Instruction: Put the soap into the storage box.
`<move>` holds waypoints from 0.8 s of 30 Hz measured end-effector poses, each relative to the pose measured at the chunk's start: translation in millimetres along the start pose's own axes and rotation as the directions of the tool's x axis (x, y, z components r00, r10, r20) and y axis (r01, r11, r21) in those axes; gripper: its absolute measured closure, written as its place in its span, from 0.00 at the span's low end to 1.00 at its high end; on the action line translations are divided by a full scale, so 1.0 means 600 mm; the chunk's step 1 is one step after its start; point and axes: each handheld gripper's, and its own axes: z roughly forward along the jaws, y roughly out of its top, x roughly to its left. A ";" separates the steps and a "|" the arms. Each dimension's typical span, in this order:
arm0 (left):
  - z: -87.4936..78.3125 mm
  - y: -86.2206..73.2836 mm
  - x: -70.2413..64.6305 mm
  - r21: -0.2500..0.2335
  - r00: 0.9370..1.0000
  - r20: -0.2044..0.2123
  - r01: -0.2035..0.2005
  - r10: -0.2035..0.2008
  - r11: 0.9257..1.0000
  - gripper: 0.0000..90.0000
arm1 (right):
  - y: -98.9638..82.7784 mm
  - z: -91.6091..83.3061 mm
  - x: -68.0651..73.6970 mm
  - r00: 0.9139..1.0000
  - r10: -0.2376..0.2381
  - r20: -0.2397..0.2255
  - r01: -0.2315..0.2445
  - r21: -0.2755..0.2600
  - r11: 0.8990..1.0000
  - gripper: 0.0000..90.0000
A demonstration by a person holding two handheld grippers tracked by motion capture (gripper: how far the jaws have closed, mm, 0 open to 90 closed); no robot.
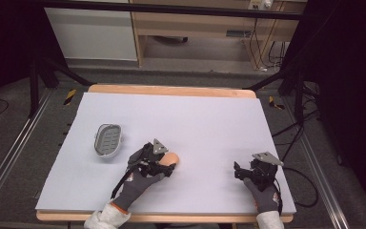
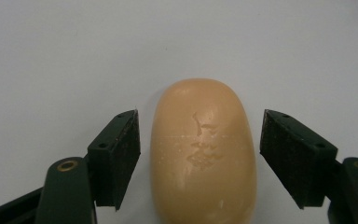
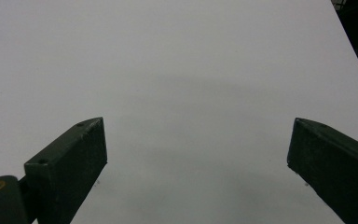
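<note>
An oval peach-coloured bar of soap [image 1: 172, 159] lies on the white table sheet [image 1: 190, 124], left of the front middle. In the left gripper view the soap [image 2: 203, 151] sits between the two black jaws with a small gap on each side. My left gripper [image 1: 167, 164] is open around it, its pads [image 2: 127, 154] not touching. A grey soap dish [image 1: 108, 140] rests empty to the left of that gripper. My right gripper [image 1: 238, 171] stands open near the front right, with only bare sheet [image 3: 177, 93] between its jaws.
The table's wooden edge [image 1: 171, 89] frames the sheet at the back. Beyond it stand a wooden cabinet [image 1: 195, 24] and black frame legs [image 1: 43, 71]. Cables [image 1: 305, 143] hang off the right side.
</note>
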 end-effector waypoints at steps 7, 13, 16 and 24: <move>0.014 -0.002 0.000 0.029 1.000 0.001 -0.005 0.005 1.000 0.31 | 0.000 0.000 0.000 1.000 0.005 -0.003 -0.005 0.004 1.000 0.06; 0.022 -0.004 -0.001 0.047 1.000 0.008 -0.010 0.010 0.999 0.33 | 0.000 0.001 0.001 1.000 0.004 -0.003 -0.004 0.007 1.000 0.06; 0.023 -0.004 -0.001 0.053 1.000 0.012 -0.008 0.007 0.999 0.34 | 0.000 0.001 0.001 1.000 0.003 -0.002 -0.003 0.009 1.000 0.05; 0.029 -0.005 0.002 0.070 1.000 0.023 -0.002 0.000 0.998 0.34 | 0.000 0.002 0.001 1.000 0.007 -0.002 -0.007 0.013 1.000 0.05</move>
